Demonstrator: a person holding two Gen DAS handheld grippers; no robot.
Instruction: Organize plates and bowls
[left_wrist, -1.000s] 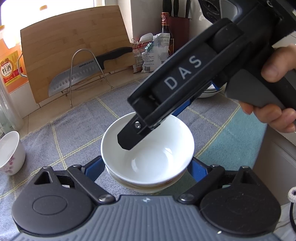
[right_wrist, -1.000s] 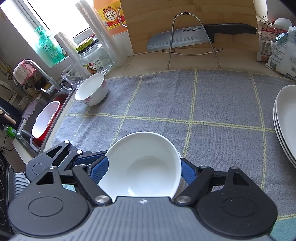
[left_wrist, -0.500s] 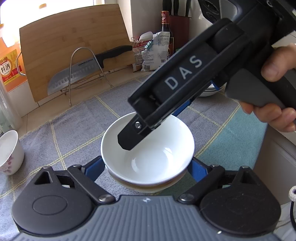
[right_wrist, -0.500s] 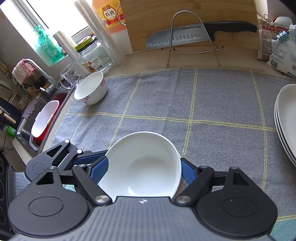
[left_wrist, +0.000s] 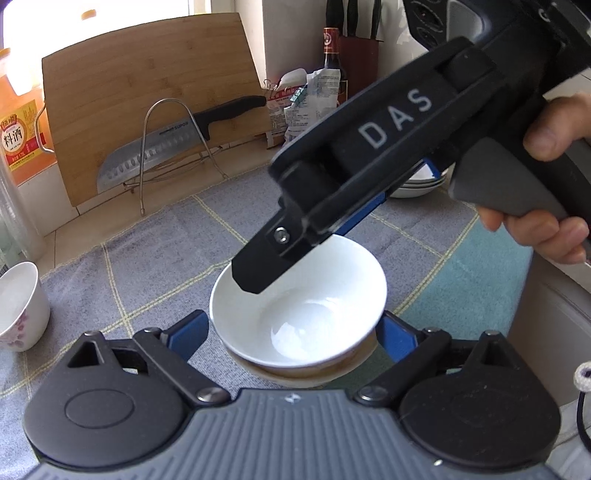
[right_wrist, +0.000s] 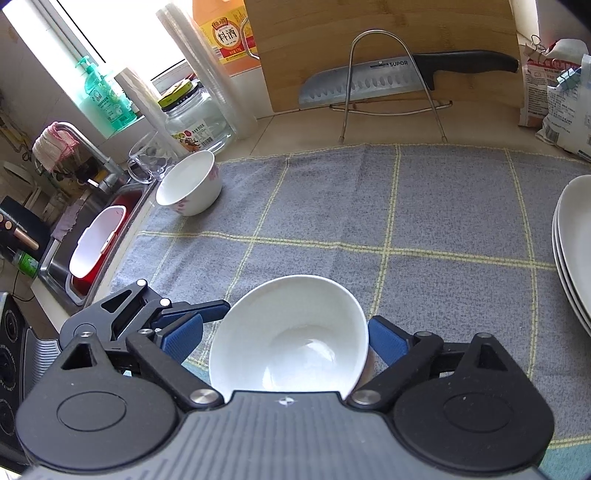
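A white bowl (left_wrist: 303, 295) (right_wrist: 291, 332) sits nested in a second bowl (left_wrist: 314, 371) on the grey checked cloth (right_wrist: 406, 206). My right gripper (right_wrist: 286, 338) straddles the top bowl. Its jaws are opening, and both blue pads (right_wrist: 388, 339) stand clear of the rim. From the left wrist view, one black finger (left_wrist: 258, 269) of it hangs over the bowl's far rim. My left gripper (left_wrist: 293, 334) flanks the stack lower down. Its jaws are opening too, and its pads (left_wrist: 188, 332) show a thin gap to the bowls.
A flowered bowl (right_wrist: 190, 184) stands at the cloth's far left, near a glass mug and jar. Stacked white plates (right_wrist: 576, 251) lie at the right edge. A knife on a wire rack (right_wrist: 391, 85) leans by a cutting board behind. A sink (right_wrist: 96, 247) drops off left.
The right gripper's pads, pressed on the white bowl before, have spread away and let it go. The left pads have widened slightly. Neither hand has moved.
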